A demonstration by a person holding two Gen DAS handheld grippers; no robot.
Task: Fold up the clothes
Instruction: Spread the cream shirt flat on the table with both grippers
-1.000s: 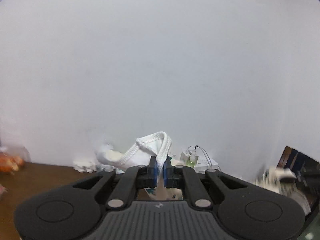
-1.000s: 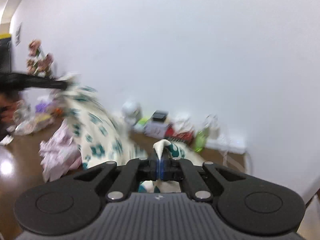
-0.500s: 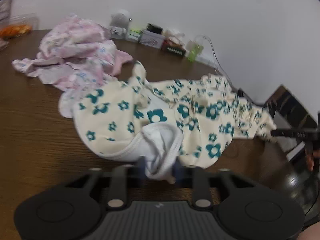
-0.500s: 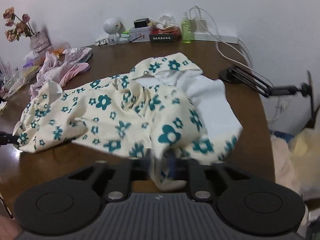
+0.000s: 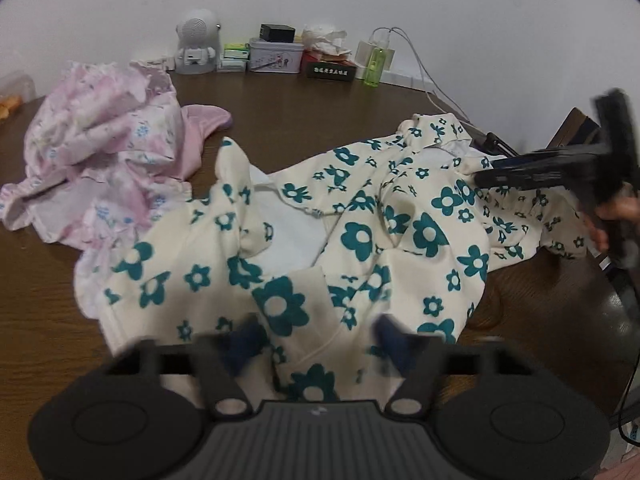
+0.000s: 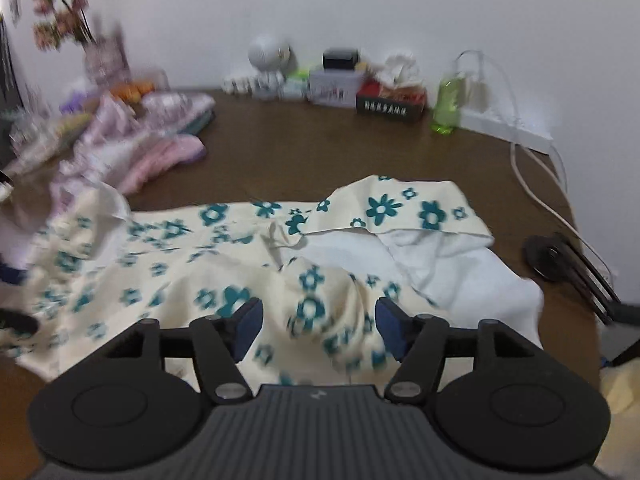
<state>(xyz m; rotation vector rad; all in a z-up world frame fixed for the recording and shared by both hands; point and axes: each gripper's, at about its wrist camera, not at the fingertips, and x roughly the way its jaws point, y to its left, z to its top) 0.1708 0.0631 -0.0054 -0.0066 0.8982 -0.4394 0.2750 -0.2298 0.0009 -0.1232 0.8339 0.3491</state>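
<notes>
The cream cotton garment printed with teal flowers (image 5: 360,240) is lying rumpled on the brown wooden table (image 5: 300,120), its long axis running side to side between the two grippers. One end is bunching directly under the left gripper (image 5: 318,334), whose jaws are closing with cloth between them, pads not visibly pressing. The other end, showing white lining, is lying under the right gripper (image 6: 318,326), whose jaws are opening wide over a fold. Each is equally near its own end.

Bare table (image 6: 320,152) open behind floral garment (image 5: 360,240); pink clothes (image 5: 100,152) left, clutter (image 5: 280,56) along wall.
</notes>
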